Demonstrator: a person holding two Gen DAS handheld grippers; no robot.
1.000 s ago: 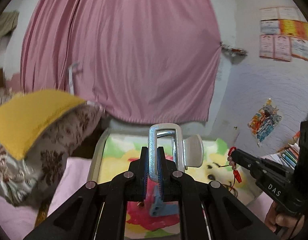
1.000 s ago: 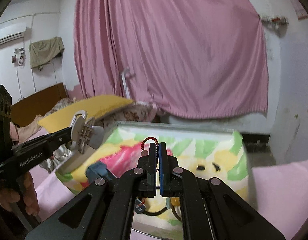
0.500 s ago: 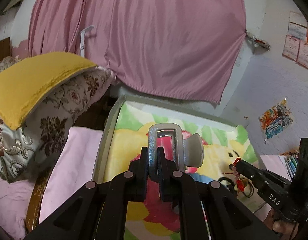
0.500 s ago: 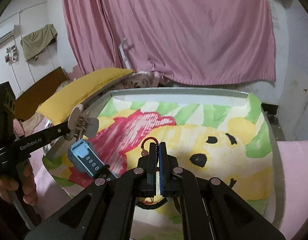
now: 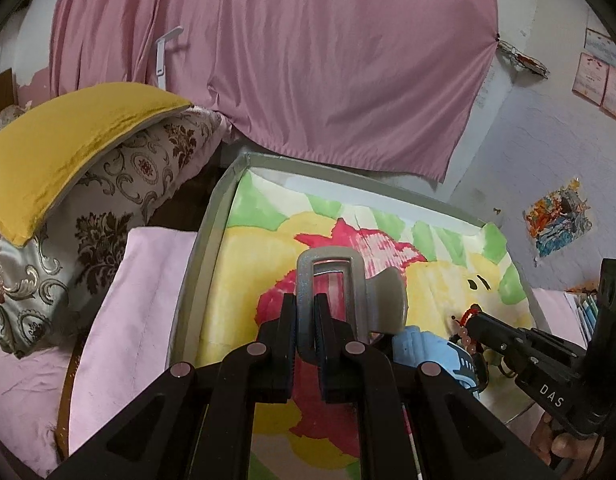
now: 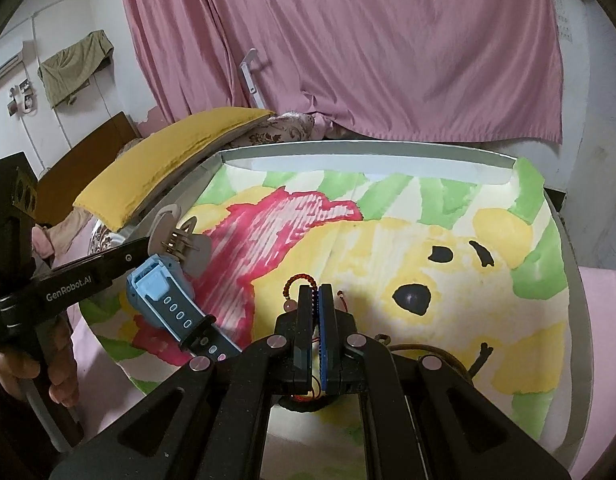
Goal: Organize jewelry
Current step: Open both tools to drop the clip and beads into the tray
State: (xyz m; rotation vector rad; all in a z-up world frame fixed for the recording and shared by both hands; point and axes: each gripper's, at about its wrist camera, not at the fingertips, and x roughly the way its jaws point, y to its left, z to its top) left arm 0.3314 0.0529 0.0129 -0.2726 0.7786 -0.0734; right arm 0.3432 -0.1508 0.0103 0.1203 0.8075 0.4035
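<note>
Left gripper (image 5: 306,312) clamped on a silver hair claw (image 5: 348,292), right gripper (image 6: 316,304) pinching a red beaded bracelet (image 6: 298,282) (cord between pads), blue watch (image 6: 168,296) near the cartoon-print table (image 6: 428,248)'s left edge

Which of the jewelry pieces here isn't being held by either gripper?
The blue watch lies free on the painted tray. The silver hair claw clip is pinched by the left gripper, and the red bead bracelet by the right gripper.

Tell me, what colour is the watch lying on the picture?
The watch is light blue with a darker blue-grey strap, clearest in the right wrist view.
</note>
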